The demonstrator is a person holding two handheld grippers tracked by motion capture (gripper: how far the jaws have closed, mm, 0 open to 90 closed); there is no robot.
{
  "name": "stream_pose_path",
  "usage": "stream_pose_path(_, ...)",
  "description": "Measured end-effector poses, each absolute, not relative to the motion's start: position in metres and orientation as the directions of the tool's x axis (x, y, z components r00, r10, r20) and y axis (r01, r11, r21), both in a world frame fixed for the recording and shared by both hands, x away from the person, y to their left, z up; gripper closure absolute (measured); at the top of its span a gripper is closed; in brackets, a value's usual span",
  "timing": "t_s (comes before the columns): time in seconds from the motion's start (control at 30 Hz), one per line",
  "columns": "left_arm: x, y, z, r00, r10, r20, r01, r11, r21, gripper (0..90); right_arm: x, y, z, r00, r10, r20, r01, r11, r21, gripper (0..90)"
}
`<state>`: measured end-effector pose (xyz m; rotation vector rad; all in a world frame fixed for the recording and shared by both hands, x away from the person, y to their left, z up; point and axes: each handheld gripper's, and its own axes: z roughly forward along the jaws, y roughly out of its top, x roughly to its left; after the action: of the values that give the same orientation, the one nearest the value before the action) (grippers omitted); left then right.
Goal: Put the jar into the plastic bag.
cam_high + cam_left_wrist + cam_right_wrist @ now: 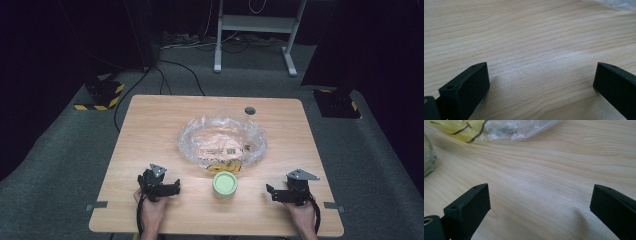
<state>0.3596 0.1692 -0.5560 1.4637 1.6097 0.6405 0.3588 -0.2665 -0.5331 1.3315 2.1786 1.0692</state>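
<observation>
— Both grippers, left gripper (176, 188) and right gripper (269, 191), rest wide open, empty, flanking the green-lidded jar (225, 184) near the table's (150, 130) front edge.
— Risk: a careless reach topples it onto the plastic bag (222, 140).

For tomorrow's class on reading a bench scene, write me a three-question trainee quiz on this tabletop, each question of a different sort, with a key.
1. True or false: the left tongs grip the jar.
2. The jar's lid is: A red, B green, C blue.
3. What lies just beyond the jar on the table?

Key
1. False: both the left and right tongs are open and hold nothing, one on each side of the jar.
2. B.
3. A crumpled clear bag with a label and some yellow print.
</observation>
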Motion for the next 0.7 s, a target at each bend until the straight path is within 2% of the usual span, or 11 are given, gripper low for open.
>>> stream_pose_path(0.7,0.359,0.169,-0.556,0.042,0.969,-0.243,0.537,0.183,0.823,0.8,0.328,-0.248,-0.523,-0.605,0.792,0.076,0.518,0.319,0.794,3.4)
